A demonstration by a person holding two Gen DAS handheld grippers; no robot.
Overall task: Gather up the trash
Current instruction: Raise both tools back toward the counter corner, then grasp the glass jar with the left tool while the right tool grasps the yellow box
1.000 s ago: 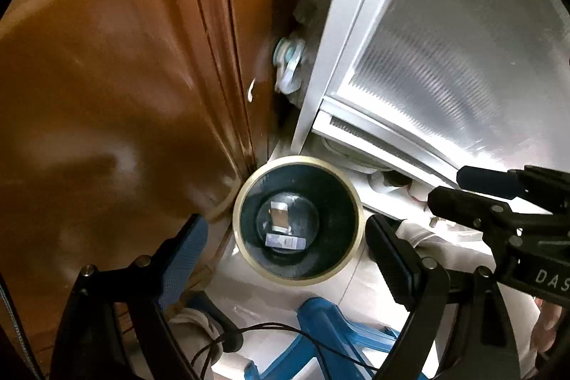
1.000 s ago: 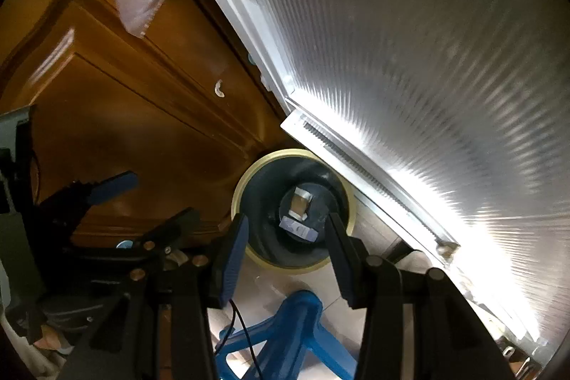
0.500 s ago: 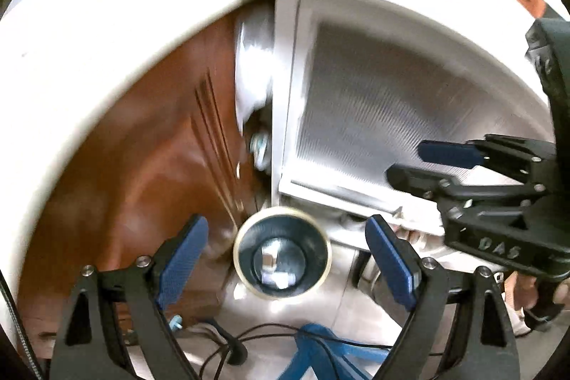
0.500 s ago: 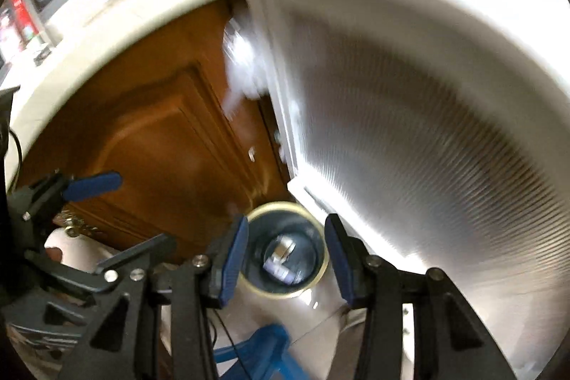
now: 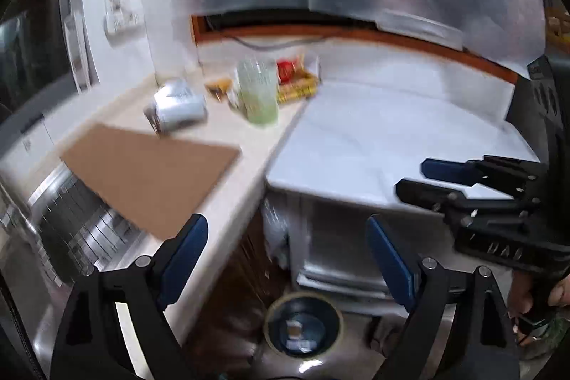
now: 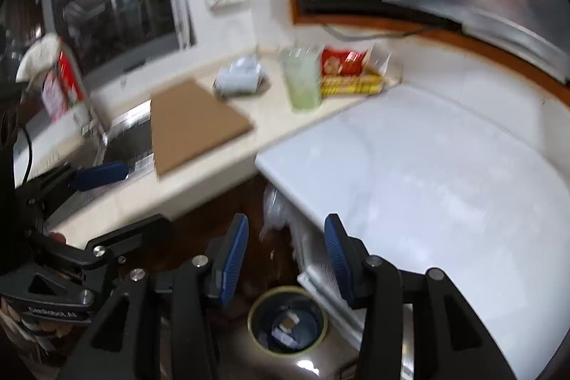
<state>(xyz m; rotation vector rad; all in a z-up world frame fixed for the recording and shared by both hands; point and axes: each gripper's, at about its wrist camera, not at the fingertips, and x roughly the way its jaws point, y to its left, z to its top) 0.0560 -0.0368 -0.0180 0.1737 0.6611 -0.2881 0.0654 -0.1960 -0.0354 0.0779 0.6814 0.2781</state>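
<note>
Left claw gapes wide with nothing between its blue pads; right claw stands about half parted, likewise empty; both tilt downward, side by side.

On the right gripper, seen at the right edge of your left wrist view, raised letters on the black body read "DAS", upside down. On the left gripper, seen at the left of your right wrist view, a white marking on the black body reads roughly "GenRobot.AI"; blur leaves it uncertain. Print on the red and yellow packets is too blurred to read.
</note>
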